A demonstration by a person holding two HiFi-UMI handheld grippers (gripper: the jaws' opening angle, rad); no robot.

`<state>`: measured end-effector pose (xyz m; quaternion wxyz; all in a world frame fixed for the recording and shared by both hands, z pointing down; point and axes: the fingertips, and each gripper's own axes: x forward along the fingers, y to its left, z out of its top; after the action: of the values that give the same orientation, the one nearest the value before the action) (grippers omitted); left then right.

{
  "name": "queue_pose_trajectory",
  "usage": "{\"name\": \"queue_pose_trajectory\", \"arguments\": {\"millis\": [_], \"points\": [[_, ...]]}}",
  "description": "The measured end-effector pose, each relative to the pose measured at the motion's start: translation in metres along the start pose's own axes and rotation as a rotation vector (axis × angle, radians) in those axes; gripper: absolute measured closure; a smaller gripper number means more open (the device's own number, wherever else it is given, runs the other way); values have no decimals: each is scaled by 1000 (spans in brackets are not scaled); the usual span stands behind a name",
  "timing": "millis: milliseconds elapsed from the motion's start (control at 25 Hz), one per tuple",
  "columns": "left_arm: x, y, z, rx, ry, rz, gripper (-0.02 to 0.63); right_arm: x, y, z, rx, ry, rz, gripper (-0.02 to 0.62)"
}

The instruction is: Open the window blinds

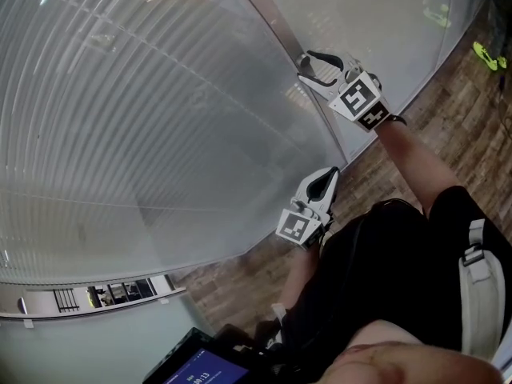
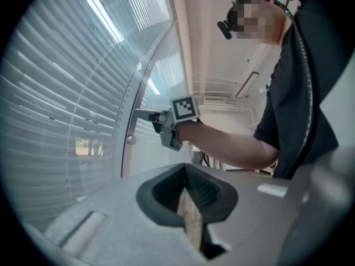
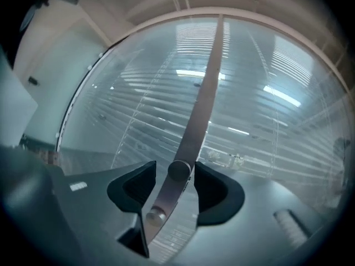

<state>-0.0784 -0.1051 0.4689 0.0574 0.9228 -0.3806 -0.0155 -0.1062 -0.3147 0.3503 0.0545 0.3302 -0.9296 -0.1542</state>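
Observation:
White slatted blinds point(image 1: 120, 118) hang closed behind a glass pane, also seen in the right gripper view as blinds point(image 3: 266, 121). A metal frame strip point(image 3: 202, 104) runs up the glass and carries a round knob point(image 3: 178, 170), with a second stud point(image 3: 155, 215) lower on the strip. My right gripper point(image 3: 175, 176) stands level at the strip, jaws open, the knob in the gap between the pads. In the head view the right gripper point(image 1: 306, 65) touches the frame. My left gripper point(image 1: 330, 173) hangs lower, away from the glass, jaws together and empty.
Wooden floor point(image 1: 448, 94) runs along the foot of the glass wall. A white ledge point(image 1: 96, 294) sits at the lower left. A dark screen point(image 1: 200, 366) shows at the bottom edge. A green object point(image 1: 488, 54) lies on the floor at far right.

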Motion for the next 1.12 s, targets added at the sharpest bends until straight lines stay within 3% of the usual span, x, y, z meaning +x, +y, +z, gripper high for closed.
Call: {"name": "queue_pose_trajectory", "arguments": {"millis": [280,400,720,840,1120], "points": [[-9,4,1,-10,-6,20,604,0,7,1,-564,114,-44,374],[-10,4,2,-7,-13,25,604,3,9,-3,-716,142,-58,406],[-9,3,0,-5,-17,24,604,8,10,-6,-798,166,-62,431],[-10,4,1,-4,-21,28,604,11,11,-6,-824,172,-62,472],[-12,9,1,-7,-24,42,604,13,10,-7,-837,176,-65,472]]}}
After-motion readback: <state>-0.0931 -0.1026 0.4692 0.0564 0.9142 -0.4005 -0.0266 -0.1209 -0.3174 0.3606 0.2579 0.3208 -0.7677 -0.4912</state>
